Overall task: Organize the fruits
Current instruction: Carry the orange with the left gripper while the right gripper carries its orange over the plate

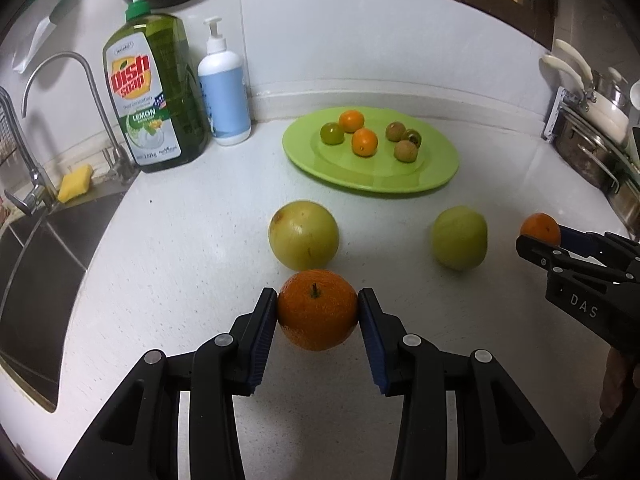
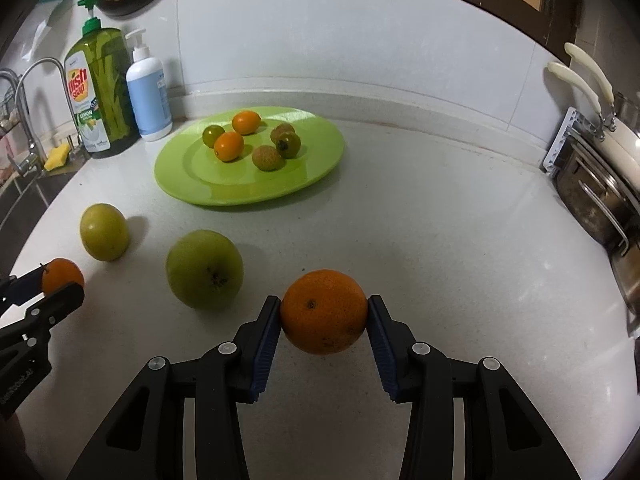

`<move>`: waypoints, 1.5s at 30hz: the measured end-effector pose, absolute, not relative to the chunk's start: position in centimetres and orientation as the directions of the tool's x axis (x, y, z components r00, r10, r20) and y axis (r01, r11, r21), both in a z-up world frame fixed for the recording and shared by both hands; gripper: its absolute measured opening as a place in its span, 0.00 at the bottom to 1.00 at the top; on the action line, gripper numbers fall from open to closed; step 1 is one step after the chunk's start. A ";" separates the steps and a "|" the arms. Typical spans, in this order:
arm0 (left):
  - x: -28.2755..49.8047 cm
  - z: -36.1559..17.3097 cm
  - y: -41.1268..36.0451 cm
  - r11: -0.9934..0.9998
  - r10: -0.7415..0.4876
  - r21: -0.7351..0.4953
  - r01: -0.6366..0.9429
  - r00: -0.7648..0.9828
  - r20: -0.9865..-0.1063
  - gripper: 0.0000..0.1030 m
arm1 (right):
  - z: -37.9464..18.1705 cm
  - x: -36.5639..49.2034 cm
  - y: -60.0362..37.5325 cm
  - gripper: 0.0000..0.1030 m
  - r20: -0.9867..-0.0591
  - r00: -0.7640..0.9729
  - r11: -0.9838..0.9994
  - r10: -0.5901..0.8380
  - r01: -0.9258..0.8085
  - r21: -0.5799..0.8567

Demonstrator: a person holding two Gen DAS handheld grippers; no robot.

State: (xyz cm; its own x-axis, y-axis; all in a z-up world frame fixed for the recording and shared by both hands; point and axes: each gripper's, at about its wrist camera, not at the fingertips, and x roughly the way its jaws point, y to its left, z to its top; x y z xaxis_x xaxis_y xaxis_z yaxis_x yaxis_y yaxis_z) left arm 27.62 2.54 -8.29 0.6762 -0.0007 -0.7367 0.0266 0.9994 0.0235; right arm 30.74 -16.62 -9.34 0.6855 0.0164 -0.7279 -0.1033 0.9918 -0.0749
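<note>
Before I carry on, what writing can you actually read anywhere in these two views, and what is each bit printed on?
"Dish soap": label of the tall green pump bottle.
"LEMON": same label, lower green band.
"DAS": side of the right black hand-held gripper, seen from the left wrist view.
Smaller lines on the green bottle's label: too small to read.
White and blue pump bottle: print blurred, unreadable.

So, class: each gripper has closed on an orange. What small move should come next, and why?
Probably lift both oranges and carry them toward the green plate. The left gripper and right gripper each clamp an orange, and small fruits already sit there.
</note>
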 end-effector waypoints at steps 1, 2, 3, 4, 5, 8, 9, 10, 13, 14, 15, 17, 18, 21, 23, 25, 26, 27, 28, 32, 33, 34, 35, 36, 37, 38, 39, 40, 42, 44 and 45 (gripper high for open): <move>27.5 -8.0 2.5 0.999 -0.002 0.025 0.030 0.681 -0.732 0.40 | -9.1 30.6 -16.6 0.43 -0.724 0.690 0.992 0.018 -0.103 -0.073; 27.4 -7.8 2.6 0.999 -0.005 0.024 0.033 0.685 -0.728 0.40 | -8.8 30.4 -16.6 0.43 -0.721 0.693 0.992 0.019 -0.103 -0.073; 27.3 -7.5 2.6 0.999 -0.008 0.025 0.038 0.691 -0.723 0.40 | -8.5 30.3 -16.6 0.43 -0.717 0.697 0.992 0.020 -0.103 -0.072; 27.2 -7.3 2.7 0.999 -0.011 0.026 0.043 0.695 -0.719 0.40 | -8.2 30.2 -16.5 0.43 -0.713 0.701 0.992 0.024 -0.104 -0.069; 27.1 -7.1 2.6 0.998 -0.015 0.028 0.050 0.700 -0.714 0.40 | -8.0 30.0 -16.4 0.43 -0.710 0.704 0.992 0.027 -0.105 -0.067; 26.5 -6.2 2.4 0.996 -0.031 0.035 0.076 0.719 -0.695 0.40 | -7.1 29.5 -16.2 0.43 -0.700 0.713 0.992 0.040 -0.111 -0.057; 26.4 -5.9 2.3 0.996 -0.036 0.037 0.085 0.725 -0.688 0.40 | -6.8 29.3 -16.1 0.43 -0.696 0.717 0.992 0.046 -0.115 -0.053; 26.2 -5.6 2.3 0.995 -0.041 0.038 0.092 0.729 -0.683 0.40 | -6.5 29.0 -16.0 0.43 -0.692 0.720 0.992 0.052 -0.117 -0.048; 26.0 -4.9 2.2 0.993 -0.060 0.033 0.111 0.737 -0.673 0.40 | -5.8 28.5 -15.8 0.43 -0.682 0.729 0.992 0.066 -0.123 -0.036; 25.9 -4.7 2.2 0.993 -0.062 0.036 0.116 0.742 -0.668 0.40 | -5.6 28.3 -15.7 0.43 -0.678 0.731 0.992 0.072 -0.124 -0.029; 25.7 -4.3 2.2 0.992 -0.065 0.042 0.123 0.751 -0.657 0.40 | -5.4 28.2 -15.6 0.43 -0.676 0.733 0.992 0.077 -0.125 -0.023; 25.5 -3.8 2.1 0.989 -0.066 0.059 0.134 0.766 -0.640 0.40 | -4.8 27.8 -15.5 0.43 -0.669 0.738 0.992 0.086 -0.125 -0.010; 25.5 -3.5 2.2 0.989 -0.068 0.061 0.137 0.770 -0.634 0.40 | -4.5 27.7 -15.6 0.43 -0.665 0.741 0.992 0.090 -0.124 -0.004; 25.8 -2.8 2.5 0.988 -0.074 0.060 0.142 0.778 -0.624 0.40 | -3.8 27.5 -15.6 0.43 -0.653 0.751 0.992 0.102 -0.124 0.012; 26.0 -2.3 2.7 0.987 -0.088 0.052 0.152 0.781 -0.619 0.40 | -3.3 27.4 -15.3 0.43 -0.640 0.761 0.992 0.108 -0.127 0.016; 26.3 -1.9 2.8 0.986 -0.090 0.058 0.157 0.791 -0.606 0.40 | -2.7 27.5 -15.0 0.43 -0.627 0.770 0.990 0.117 -0.137 0.016; 26.4 -1.6 2.8 0.985 -0.087 0.068 0.159 0.796 -0.599 0.40 | -2.5 27.6 -14.9 0.43 -0.623 0.774 0.990 0.117 -0.139 0.013; 26.7 -1.4 2.9 0.984 -0.087 0.071 0.160 0.800 -0.593 0.40 | -2.2 27.7 -14.7 0.43 -0.616 0.779 0.990 0.118 -0.142 0.010; 26.9 -1.1 3.0 0.984 -0.092 0.068 0.163 0.801 -0.591 0.40 | -1.9 27.7 -14.5 0.43 -0.611 0.782 0.989 0.122 -0.147 0.009; 28.2 -0.3 3.3 0.985 -0.107 0.048 0.168 0.797 -0.594 0.40 | -1.0 28.6 -14.1 0.43 -0.598 0.790 0.986 0.139 -0.165 0.011; 28.6 -0.1 3.3 0.984 -0.108 0.047 0.170 0.795 -0.597 0.40 | -0.8 28.9 -14.0 0.43 -0.596 0.790 0.986 0.143 -0.168 0.014; 29.0 0.1 3.3 0.984 -0.109 0.050 0.172 0.795 -0.597 0.40 | -0.6 29.1 -14.0 0.43 -0.594 0.791 0.985 0.150 -0.172 0.019; 29.4 0.2 3.3 0.984 -0.107 0.053 0.172 0.795 -0.598 0.40 | -0.5 29.5 -13.9 0.43 -0.593 0.790 0.984 0.157 -0.178 0.024; 29.9 0.3 3.2 0.983 -0.108 0.052 0.174 0.790 -0.604 0.40 | -0.3 29.8 -13.8 0.43 -0.593 0.789 0.983 0.161 -0.180 0.027; 30.3 0.3 3.3 0.983 -0.115 0.043 0.178 0.785 -0.609 0.40 | -0.1 30.4 -13.8 0.43 -0.593 0.788 0.982 0.168 -0.185 0.034; 30.9 0.4 3.4 0.983 -0.128 0.026 0.182 0.779 -0.614 0.40 | 0.0 30.7 -13.8 0.43 -0.592 0.787 0.981 0.173 -0.188 0.037; 31.5 0.5 3.4 0.983 -0.133 0.017 0.183 0.775 -0.618 0.40 | 0.1 31.2 -13.8 0.43 -0.594 0.785 0.981 0.175 -0.190 0.038; 32.0 0.6 3.4 0.982 -0.134 0.019 0.185 0.772 -0.622 0.40 | 0.3 31.7 -13.8 0.43 -0.593 0.785 0.981 0.177 -0.191 0.040; 33.1 0.6 3.3 0.982 -0.133 0.019 0.186 0.769 -0.626 0.40 | 0.4 32.5 -13.8 0.43 -0.594 0.784 0.980 0.178 -0.193 0.039; 34.1 0.6 3.3 0.981 -0.143 0.013 0.195 0.763 -0.630 0.40 | 0.6 33.7 -13.8 0.43 -0.598 0.780 0.979 0.186 -0.196 0.048; 34.7 0.6 3.3 0.980 -0.146 0.011 0.197 0.762 -0.631 0.40 | 0.6 34.3 -13.8 0.43 -0.600 0.778 0.979 0.188 -0.198 0.050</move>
